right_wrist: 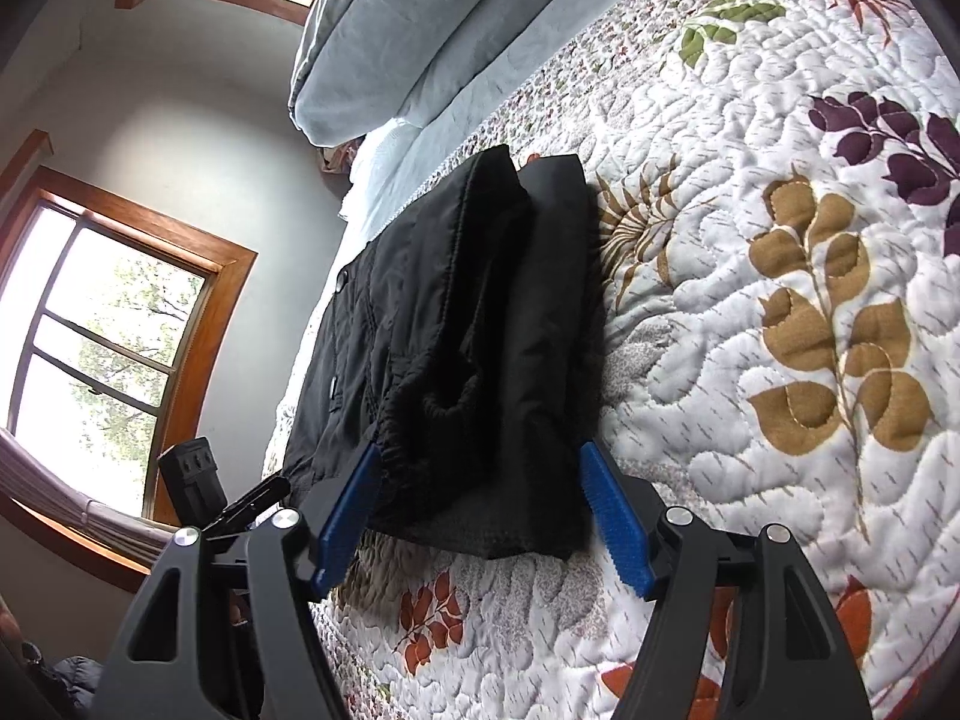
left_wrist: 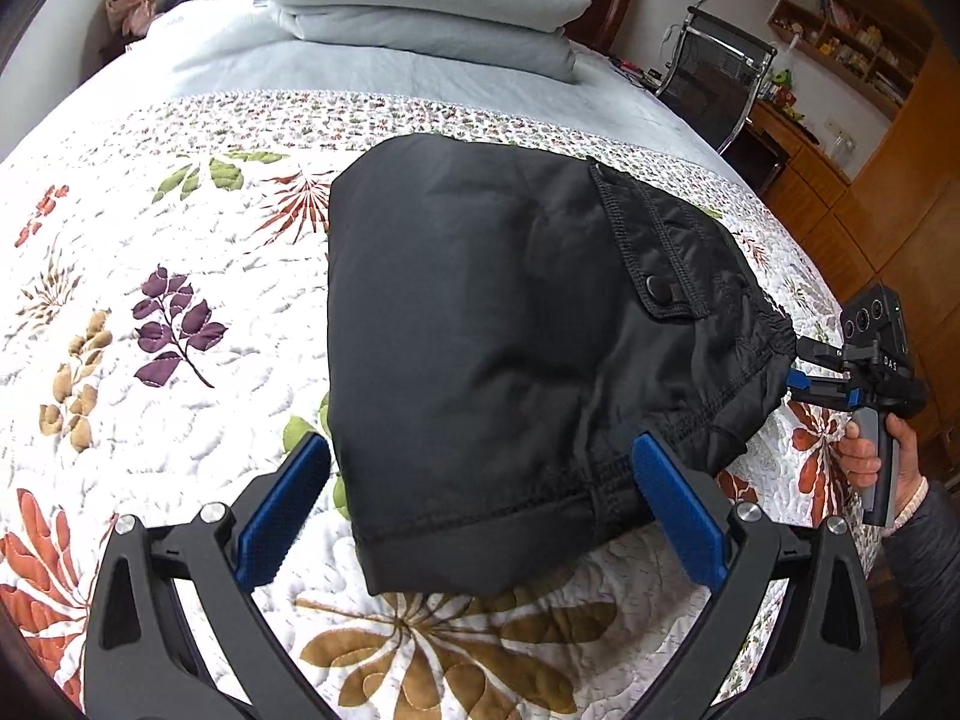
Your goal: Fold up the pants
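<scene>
The black pants [left_wrist: 498,324] lie folded into a thick bundle on the floral quilt [left_wrist: 150,312]. A pocket flap with snaps faces up on the bundle's right side. My left gripper [left_wrist: 480,462] is open, its blue fingers straddling the near edge of the bundle. My right gripper [right_wrist: 480,474] is open too, its blue fingers astride the elastic waistband end of the pants [right_wrist: 468,324]. The right gripper also shows in the left wrist view [left_wrist: 792,375], at the bundle's right edge, with the hand holding it. Neither gripper grasps the cloth.
A folded light-blue duvet and pillows [left_wrist: 420,6] lie at the head of the bed. An office chair [left_wrist: 714,84] and wooden shelves [left_wrist: 852,42] stand beyond the bed's right side. Windows [right_wrist: 102,330] are on the wall in the right wrist view.
</scene>
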